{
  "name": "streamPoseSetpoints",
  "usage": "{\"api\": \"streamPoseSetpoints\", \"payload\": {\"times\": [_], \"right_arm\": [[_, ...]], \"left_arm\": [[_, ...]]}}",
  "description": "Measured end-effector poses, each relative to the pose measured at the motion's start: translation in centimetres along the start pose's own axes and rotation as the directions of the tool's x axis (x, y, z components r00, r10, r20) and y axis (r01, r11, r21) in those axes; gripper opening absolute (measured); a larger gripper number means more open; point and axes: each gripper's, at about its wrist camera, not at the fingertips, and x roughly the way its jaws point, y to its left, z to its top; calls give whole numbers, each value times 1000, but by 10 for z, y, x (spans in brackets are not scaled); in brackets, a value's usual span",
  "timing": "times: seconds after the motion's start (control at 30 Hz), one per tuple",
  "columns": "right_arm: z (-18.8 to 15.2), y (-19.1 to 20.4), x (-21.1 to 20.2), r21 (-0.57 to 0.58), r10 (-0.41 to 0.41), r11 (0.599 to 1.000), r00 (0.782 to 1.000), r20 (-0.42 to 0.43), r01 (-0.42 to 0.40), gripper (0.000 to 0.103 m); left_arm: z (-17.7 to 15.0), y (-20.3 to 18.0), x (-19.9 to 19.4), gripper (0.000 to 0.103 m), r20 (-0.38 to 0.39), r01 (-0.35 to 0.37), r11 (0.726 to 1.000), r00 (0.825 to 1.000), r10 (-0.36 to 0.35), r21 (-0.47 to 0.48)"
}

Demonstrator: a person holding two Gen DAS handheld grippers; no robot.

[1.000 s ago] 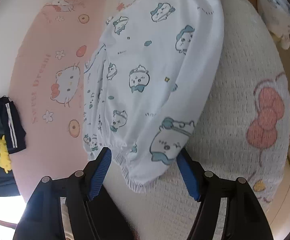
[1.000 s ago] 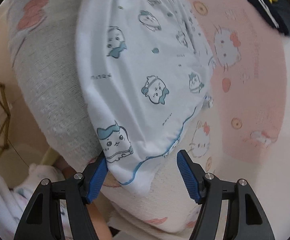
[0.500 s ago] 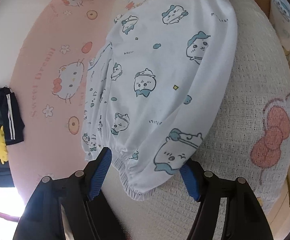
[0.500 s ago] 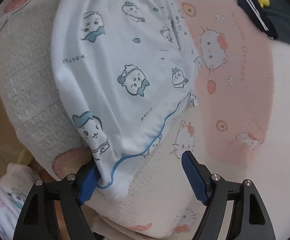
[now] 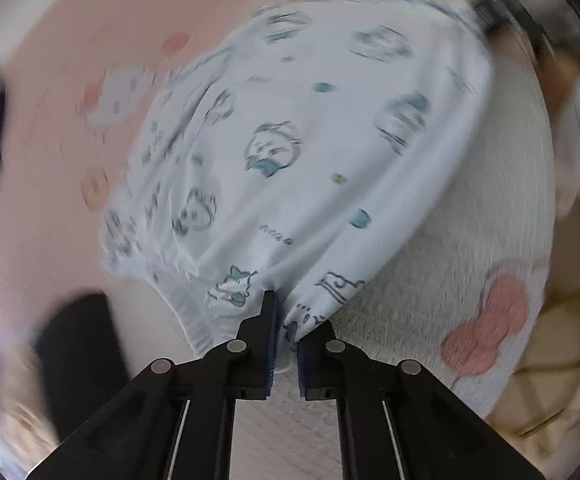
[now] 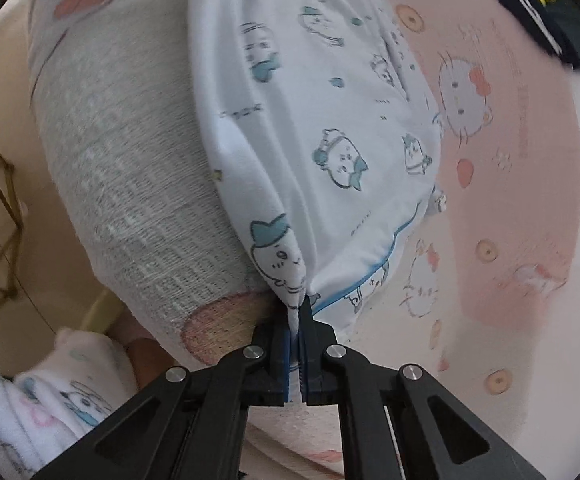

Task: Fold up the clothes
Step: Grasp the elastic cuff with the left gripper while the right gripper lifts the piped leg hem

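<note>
— Left wrist view: what do you hold?

— My left gripper (image 5: 284, 320) is clenched on the gathered hem of the white printed garment (image 5: 290, 152), which lies over the white knit blanket (image 5: 470, 240). Blur smears the prints and the dark shape at left.

— Right wrist view?

— My right gripper (image 6: 300, 320) pinches the garment's (image 6: 322, 120) blue-trimmed edge; its far end is cut off. Pink sheet (image 6: 530, 184) beside it.

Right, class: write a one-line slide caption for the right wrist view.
Right gripper shut on the edge of a white cartoon-print garment lying across a pink cartoon blanket.
</note>
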Motion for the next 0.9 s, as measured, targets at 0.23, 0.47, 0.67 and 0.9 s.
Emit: {"api": "streamPoseSetpoints", "payload": {"times": [0.23,0.47,0.67,0.9], "right_arm": [[9,-36,-8,155,13,988,1000,26,-17,3],[17,-68,-30,298,-34,954,998,60,14,3],[26,-95,-38,349,-72,936,996,51,50,3],[56,-123,-32,346,-103,935,993,64,75,3]], "left_arm": [[-1,53,-6,5,-1,228,898,969,-247,-375],[4,74,-24,5,43,212,906,977,-211,-367],[14,110,-19,5,83,231,877,973,-216,-422],[11,139,-21,5,146,246,810,969,-199,-533]]}}
